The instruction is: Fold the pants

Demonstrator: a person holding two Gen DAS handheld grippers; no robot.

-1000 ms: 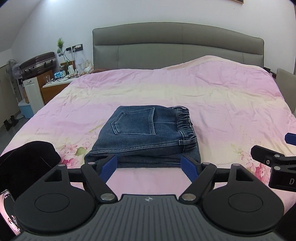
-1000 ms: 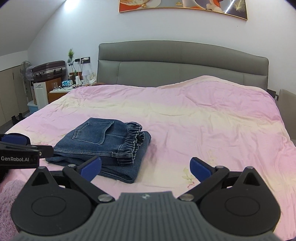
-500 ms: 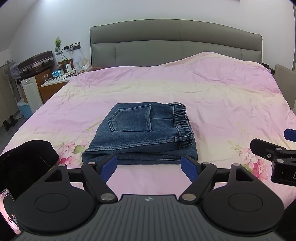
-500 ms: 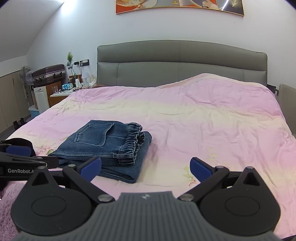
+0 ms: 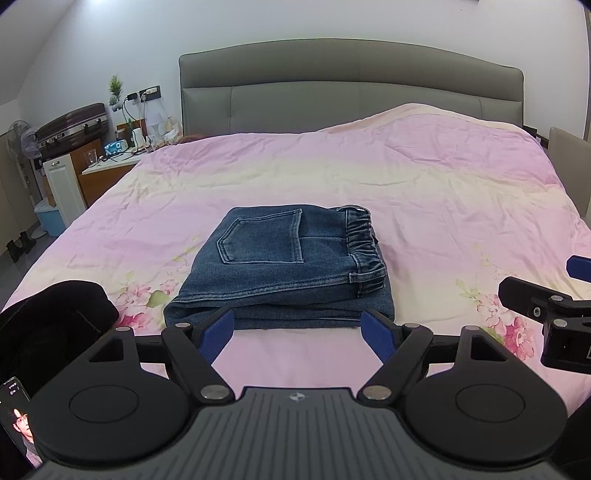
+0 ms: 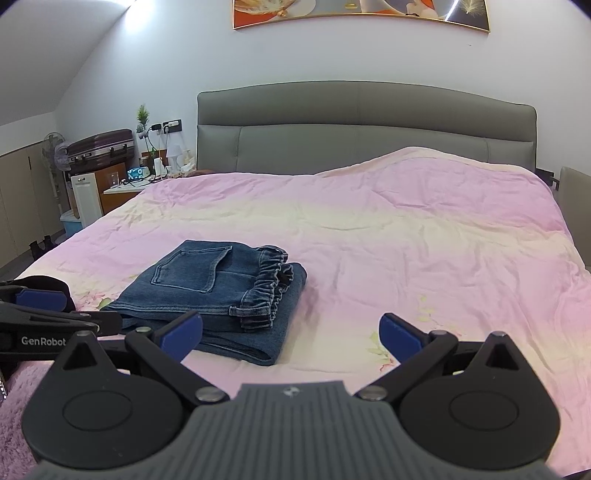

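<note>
Left tongs (image 5: 297, 330): blue-padded fingers spread wide, empty, held low just short of the near edge of the folded blue denim pants (image 5: 284, 269); contact not discernible, the pad tips overlap the fabric edge in view. Right tongs (image 6: 291, 332): also spread wide, nothing between the pads, off to the pants' right side, over bare cover.

Pants lie as a compact rectangular stack on the pink floral bed cover (image 5: 424, 206), back pocket up, elastic waistband toward the right, near the foot of the bed. Black garment (image 5: 55, 317) bunched at the left near corner.

Farther out: grey padded headboard (image 6: 365, 125), bedside cabinet (image 6: 122, 188) with clutter, dark suitcase (image 6: 101, 147) beyond it, framed picture (image 6: 362, 11) on the wall.
</note>
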